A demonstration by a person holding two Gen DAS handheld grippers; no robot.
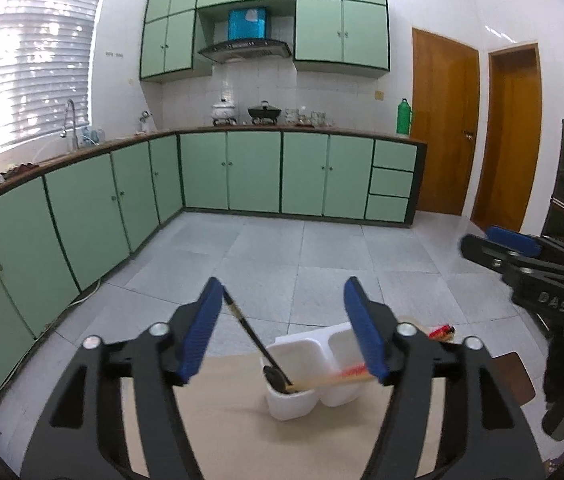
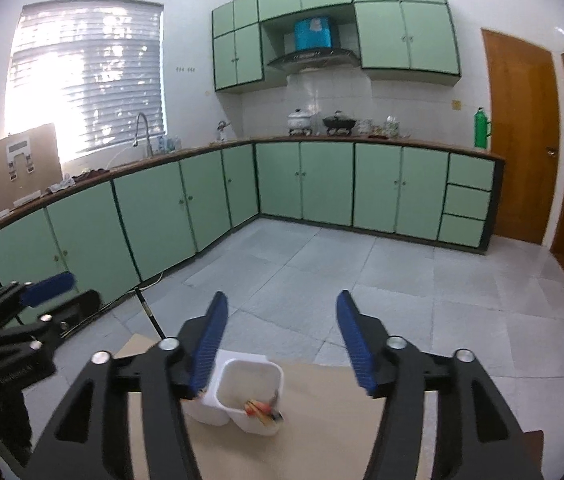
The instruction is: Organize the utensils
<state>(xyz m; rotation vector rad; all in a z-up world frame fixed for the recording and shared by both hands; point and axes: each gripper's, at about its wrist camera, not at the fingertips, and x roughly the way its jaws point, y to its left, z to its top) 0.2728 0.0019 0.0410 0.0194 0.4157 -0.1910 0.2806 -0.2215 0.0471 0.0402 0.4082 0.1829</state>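
A white two-cup utensil holder [image 1: 301,368] stands on a tan table [image 1: 226,420]. A black ladle [image 1: 256,344] leans out of its near cup, handle up to the left, beside wooden chopsticks with red ends [image 1: 337,376]. My left gripper [image 1: 285,328] is open above the holder, the ladle handle close to its left finger. In the right wrist view the holder [image 2: 242,392] shows chopsticks [image 2: 262,410] in one cup. My right gripper [image 2: 282,340] is open and empty above it. The right gripper also shows at the right edge of the left wrist view [image 1: 529,256].
The table ends just past the holder; grey tiled floor [image 1: 301,248] lies beyond. Green cabinets [image 1: 254,172] line the back and left walls, wooden doors [image 1: 441,124] at the right. A red and black item [image 1: 441,332] lies behind the holder. The left gripper [image 2: 30,312] appears at left.
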